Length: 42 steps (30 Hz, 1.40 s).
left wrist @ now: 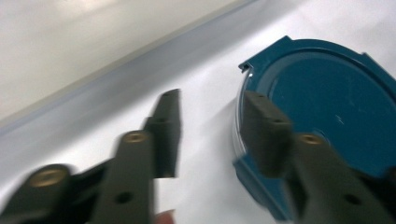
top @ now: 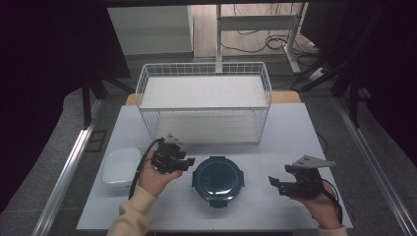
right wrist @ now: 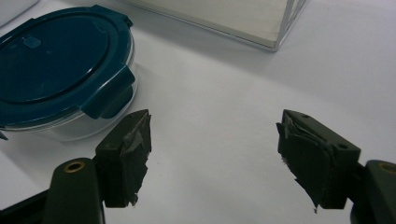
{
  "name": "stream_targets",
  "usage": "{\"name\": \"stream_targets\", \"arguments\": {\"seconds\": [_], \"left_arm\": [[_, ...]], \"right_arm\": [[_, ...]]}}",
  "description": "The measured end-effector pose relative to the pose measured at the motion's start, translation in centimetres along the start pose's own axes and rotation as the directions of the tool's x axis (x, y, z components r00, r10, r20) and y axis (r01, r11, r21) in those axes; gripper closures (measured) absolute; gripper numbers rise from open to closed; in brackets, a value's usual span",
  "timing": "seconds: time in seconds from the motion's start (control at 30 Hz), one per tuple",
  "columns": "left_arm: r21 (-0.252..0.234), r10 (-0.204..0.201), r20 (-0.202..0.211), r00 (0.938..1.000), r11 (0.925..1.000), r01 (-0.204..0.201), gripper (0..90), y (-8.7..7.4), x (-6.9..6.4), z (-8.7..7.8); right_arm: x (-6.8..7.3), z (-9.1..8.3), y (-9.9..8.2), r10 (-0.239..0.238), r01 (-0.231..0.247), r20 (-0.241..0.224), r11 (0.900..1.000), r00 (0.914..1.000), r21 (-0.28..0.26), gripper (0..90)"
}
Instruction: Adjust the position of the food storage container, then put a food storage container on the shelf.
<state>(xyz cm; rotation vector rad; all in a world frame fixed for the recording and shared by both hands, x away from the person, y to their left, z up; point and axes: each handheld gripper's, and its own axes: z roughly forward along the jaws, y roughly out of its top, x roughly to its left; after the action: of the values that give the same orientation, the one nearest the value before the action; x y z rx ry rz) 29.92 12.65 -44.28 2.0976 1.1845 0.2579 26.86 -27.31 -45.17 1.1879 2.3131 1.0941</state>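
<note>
At the left of the white table (top: 290,142) lies a shallow, clear rectangular container (top: 120,167), near the front-left edge. Just to its right the left hand (top: 155,178) holds the left gripper (top: 189,162), which points rightward at the round container. In the left gripper view its jaws stand moderately apart with nothing between them; one fingertip (left wrist: 260,122) overlaps the container's teal rim, though contact cannot be confirmed, the picture being blurred.

At table centre, near the front, sits the round container with the teal lid (top: 218,179); its lid is on, and a latch tab (right wrist: 109,92) hangs down over the clear body on the side facing the right gripper. Behind it, toward the far edge, stands a white wire basket (top: 204,101) with a pale flat panel inside; it is apart from the container.

Further right, the right hand (top: 324,209) holds the right gripper (top: 273,185), which points left toward the container and is clear of it. Its jaws stand wide, empty, over bare tabletop; the pads (right wrist: 133,140) look worn and ragged. Nothing lies between this gripper and the container.
</note>
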Motion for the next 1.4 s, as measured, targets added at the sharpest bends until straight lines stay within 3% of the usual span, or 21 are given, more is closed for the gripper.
{"name": "stream_targets", "arguments": {"seconds": [0.03, 0.07, 0.13, 0.2, 0.27, 0.47, 0.77, 0.93, 1.23, 1.3, 1.4], "left_arm": [[-0.021, -0.004, 0.001, 1.0000, 0.9998, 0.004, 51.8, -0.3, -0.1, -0.7], [-0.059, -0.025, 0.004, 0.9997, 0.9979, 0.026, 42.0, -1.1, -0.4, -2.0], [-0.071, -0.034, 0.013, 0.9993, 0.9969, 0.035, 39.5, -1.7, -0.5, -2.6], [-0.073, -0.040, 0.019, 0.9990, 0.9965, 0.041, 31.0, -2.4, -0.6, -3.2], [-0.080, -0.043, 0.023, 0.9988, 0.9958, 0.045, 29.9, -3.0, -0.5, -3.5], [-0.078, -0.103, 0.078, 0.9916, 0.9909, 0.109, 24.7, -4.2, 0.2, -3.6], [-0.111, -0.116, 0.093, 0.9889, 0.9859, 0.126, 21.3, -4.3, 0.1, -4.6], [-0.107, -0.116, 0.104, 0.9878, 0.9861, 0.127, 19.3, -4.3, -0.1, -4.3], [-0.104, -0.155, 0.143, 0.9776, 0.9799, 0.170, 12.8, -4.3, -0.4, -4.3], [-0.105, -0.166, 0.168, 0.9719, 0.9772, 0.184, 11.8, -4.3, -0.4, -4.3], [-0.100, -0.173, 0.170, 0.9702, 0.9764, 0.191, 11.2, -4.3, -0.4, -4.2]], "right_arm": [[0.0, 0.0, 0.0, 0.000, 0.000, 0.000, 1.0000, 1.0000, 0.000, 25.8], [0.1, 0.0, 0.1, 0.000, 0.000, -0.004, 1.0000, 1.0000, -0.001, 25.7], [0.2, 0.0, 0.1, 0.000, 0.000, -0.005, 1.0000, 1.0000, -0.001, 25.7], [0.5, -0.1, 0.1, -0.002, 0.002, -0.022, 1.0000, 0.9998, -0.005, 25.6], [0.6, -0.1, 0.1, -0.002, 0.002, -0.027, 1.0000, 0.9996, -0.007, 25.2], [0.8, -0.1, 0.3, 0.020, -0.022, -0.062, 0.9995, 0.9979, -0.025, 24.0], [1.0, -0.3, 0.4, 0.041, -0.045, -0.091, 0.9983, 0.9950, -0.038, 22.7], [1.1, -0.1, 0.5, 0.059, -0.064, -0.115, 0.9972, 0.9917, -0.040, 20.9], [1.4, 0.3, 0.7, 0.110, -0.115, -0.148, 0.9931, 0.9828, -0.025, 16.6], [1.5, 0.3, 0.7, 0.114, -0.119, -0.152, 0.9925, 0.9819, -0.027, 15.8], [1.6, 0.5, 0.8, 0.130, -0.135, -0.162, 0.9907, 0.9782, -0.020, 15.0]]}}
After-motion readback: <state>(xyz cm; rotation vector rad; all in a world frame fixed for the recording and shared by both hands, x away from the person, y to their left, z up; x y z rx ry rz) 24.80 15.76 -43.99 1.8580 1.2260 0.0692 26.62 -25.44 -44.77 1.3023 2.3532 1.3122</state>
